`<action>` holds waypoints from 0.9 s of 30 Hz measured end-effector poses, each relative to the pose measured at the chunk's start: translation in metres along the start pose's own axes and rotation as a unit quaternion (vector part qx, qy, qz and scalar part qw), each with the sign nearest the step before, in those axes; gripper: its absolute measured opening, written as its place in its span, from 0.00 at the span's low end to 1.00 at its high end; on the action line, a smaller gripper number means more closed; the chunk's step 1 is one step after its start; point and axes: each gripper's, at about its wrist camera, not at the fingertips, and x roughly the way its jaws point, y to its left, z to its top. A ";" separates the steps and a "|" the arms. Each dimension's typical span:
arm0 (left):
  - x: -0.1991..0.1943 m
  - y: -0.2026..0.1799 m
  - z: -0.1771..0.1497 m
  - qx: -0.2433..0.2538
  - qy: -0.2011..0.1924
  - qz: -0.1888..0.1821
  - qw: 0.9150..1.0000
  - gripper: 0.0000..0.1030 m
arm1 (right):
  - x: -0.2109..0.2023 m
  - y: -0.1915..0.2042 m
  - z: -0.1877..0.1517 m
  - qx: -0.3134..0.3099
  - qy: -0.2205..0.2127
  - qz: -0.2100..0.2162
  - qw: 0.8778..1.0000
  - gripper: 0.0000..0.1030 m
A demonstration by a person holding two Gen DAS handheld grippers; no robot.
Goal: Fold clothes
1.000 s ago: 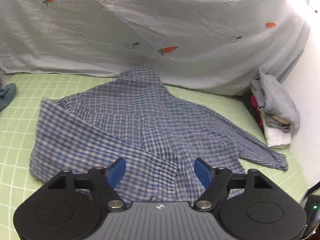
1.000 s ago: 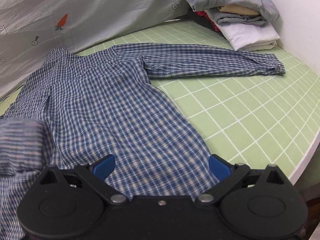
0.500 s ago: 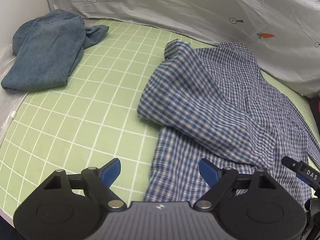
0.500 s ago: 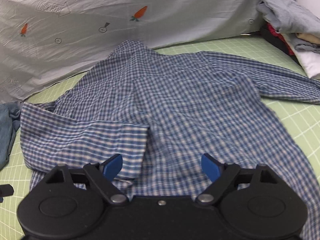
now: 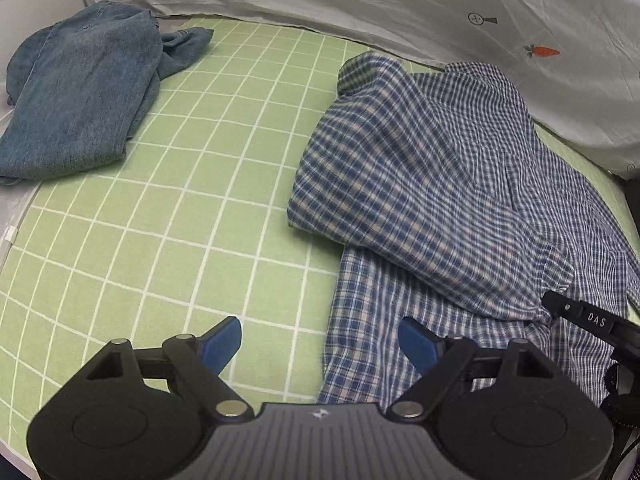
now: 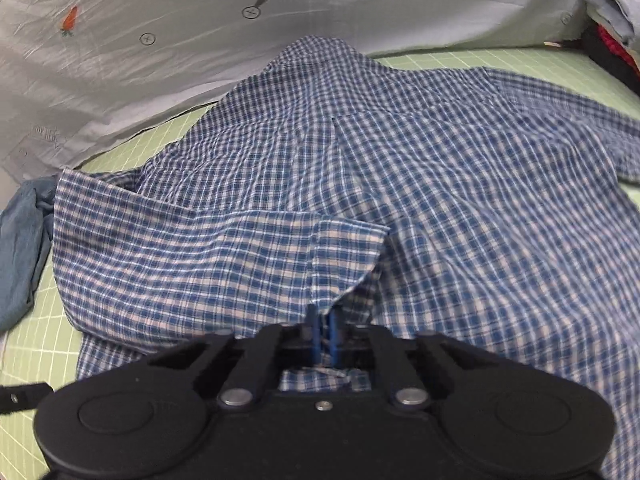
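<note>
A blue checked shirt (image 5: 460,184) lies spread on the green grid mat (image 5: 168,220), one sleeve folded back across its body. My left gripper (image 5: 320,344) hangs open over the shirt's near left hem, one finger above bare mat, the other above fabric, nothing pinched. In the right wrist view the shirt (image 6: 440,184) fills the frame. My right gripper (image 6: 325,330) is closing tight on the folded sleeve's cuff, pads pressed on the cloth. The left wrist view shows the right gripper (image 5: 550,306) nipping that cuff.
Folded blue jeans (image 5: 80,88) lie at the mat's far left, also seen as jeans (image 6: 20,240). A grey carrot-print sheet (image 5: 400,0) hangs along the back. A pile of clothes (image 6: 608,4) sits at the far right. The mat's near left edge drops off.
The left view swung left off the shirt's middle to its left hem, bringing the jeans into view. The right gripper moved left across the shirt and went from wide open to shut on the cuff.
</note>
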 end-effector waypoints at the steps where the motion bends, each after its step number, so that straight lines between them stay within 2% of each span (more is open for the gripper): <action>1: -0.002 -0.004 0.002 -0.005 -0.005 0.002 1.000 0.83 | -0.003 -0.001 0.004 -0.012 -0.005 0.008 1.000 0.03; 4: -0.005 -0.021 0.008 -0.017 -0.018 0.008 1.000 0.83 | -0.016 -0.011 0.020 -0.039 -0.032 0.028 0.998 0.03; 8: -0.007 -0.047 0.016 -0.029 -0.041 0.019 0.999 0.84 | -0.041 -0.048 0.049 -0.041 -0.080 0.035 0.995 0.03; 11: -0.009 -0.060 0.019 -0.043 -0.060 0.019 0.997 0.84 | -0.048 -0.085 0.072 -0.054 -0.116 0.006 0.992 0.03; 14: -0.010 -0.067 0.019 -0.055 -0.072 0.049 0.995 0.83 | -0.048 -0.131 0.092 -0.054 -0.135 -0.034 0.989 0.03; 18: -0.015 -0.064 0.017 -0.090 -0.077 0.095 0.988 0.84 | -0.021 -0.207 0.116 -0.006 -0.136 -0.104 0.985 0.03; 21: -0.022 -0.059 0.011 -0.114 -0.076 0.121 0.983 0.84 | -0.006 -0.244 0.123 0.029 -0.127 -0.130 0.983 0.04; 23: -0.027 -0.056 0.007 -0.123 -0.075 0.138 0.980 0.84 | 0.003 -0.250 0.121 0.018 -0.119 -0.143 0.982 0.09; 24: -0.029 -0.055 0.004 -0.125 -0.074 0.146 0.979 0.84 | 0.008 -0.250 0.118 0.008 -0.113 -0.149 0.982 0.19; 25: -0.031 -0.055 0.001 -0.124 -0.072 0.151 0.978 0.84 | 0.011 -0.249 0.114 0.003 -0.109 -0.154 0.982 0.44; 27: -0.036 -0.054 -0.005 -0.121 -0.068 0.158 0.978 0.84 | 0.008 -0.243 0.102 0.012 -0.114 -0.157 0.981 0.70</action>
